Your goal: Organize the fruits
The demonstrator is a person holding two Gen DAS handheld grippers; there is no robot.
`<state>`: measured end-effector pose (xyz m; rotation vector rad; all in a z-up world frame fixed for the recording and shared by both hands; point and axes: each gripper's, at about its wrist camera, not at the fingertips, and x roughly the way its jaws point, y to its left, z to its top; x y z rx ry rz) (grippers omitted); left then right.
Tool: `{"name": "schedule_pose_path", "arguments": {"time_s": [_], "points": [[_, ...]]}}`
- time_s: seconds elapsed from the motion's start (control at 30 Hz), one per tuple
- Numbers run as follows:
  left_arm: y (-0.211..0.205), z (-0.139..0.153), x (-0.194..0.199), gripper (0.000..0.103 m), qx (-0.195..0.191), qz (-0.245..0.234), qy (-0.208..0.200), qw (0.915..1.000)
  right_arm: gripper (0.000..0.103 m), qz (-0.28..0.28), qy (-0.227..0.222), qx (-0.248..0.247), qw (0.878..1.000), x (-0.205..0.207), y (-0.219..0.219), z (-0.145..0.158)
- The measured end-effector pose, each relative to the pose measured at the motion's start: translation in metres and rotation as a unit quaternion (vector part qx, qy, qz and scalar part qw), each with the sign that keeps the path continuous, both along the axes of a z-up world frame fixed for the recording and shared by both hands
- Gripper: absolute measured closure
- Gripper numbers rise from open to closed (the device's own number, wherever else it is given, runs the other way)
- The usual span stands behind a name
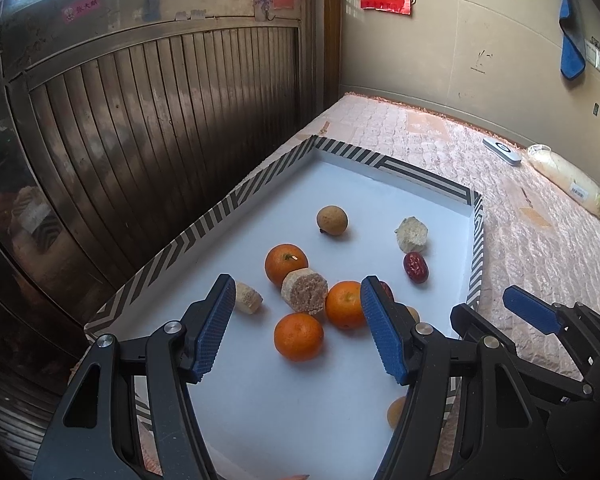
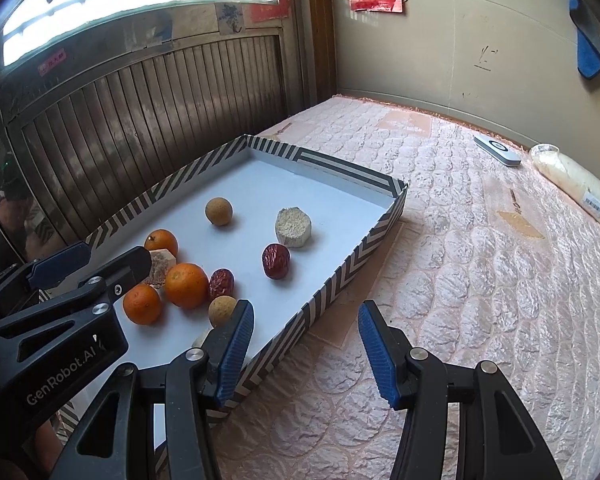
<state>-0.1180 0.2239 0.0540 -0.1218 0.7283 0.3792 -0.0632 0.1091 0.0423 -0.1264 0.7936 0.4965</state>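
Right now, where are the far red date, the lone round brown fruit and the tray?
far red date (image 2: pixel 276 261), right wrist view, middle of its wrinkled skin
round brown fruit (image 2: pixel 219 211), right wrist view, its centre
tray (image 2: pixel 364 254), right wrist view, striped right wall

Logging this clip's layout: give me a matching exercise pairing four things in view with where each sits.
Things:
1. left gripper
2. right gripper
3. remote control
4. blue cloth

Places:
A. hanging on the wall
B. open above the tray, over the oranges
C. lying on the mattress near the far wall
D. open over the mattress, just outside the tray's edge

Pairs: 1-B, 2-D, 3-C, 4-A
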Motion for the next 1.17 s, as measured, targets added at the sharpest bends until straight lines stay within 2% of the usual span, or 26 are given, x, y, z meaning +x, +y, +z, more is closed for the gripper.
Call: {"name": "schedule_pose_path", "arguments": {"time_s": [0.67, 0.9, 1.0, 1.17], "points": [[0.001, -0.001, 0.000, 0.038, 0.005, 0.001, 0.001, 1.0000, 0.050, 0.002, 0.006, -0.003, 1.000, 0.001, 0.002, -0.004], [-0.004, 0.000, 0.000, 0.038, 0.024, 0.002, -0.004, 0.9997, 0.050, -0.004, 0.008, 0.002, 1.000, 0.001, -0.003, -0.004], [-0.012, 0.002, 0.001, 0.038, 0.041, -0.004, -0.007, 0.9991, 0.050, -0.007, 0.009, 0.009, 1.000, 0.001, -0.009, -0.003], [-0.033, 0.012, 0.006, 0.038, 0.023, -0.041, -0.011, 0.9988, 0.050, -0.024, -0.003, 0.010, 1.000, -0.005, -0.031, 0.008]]}}
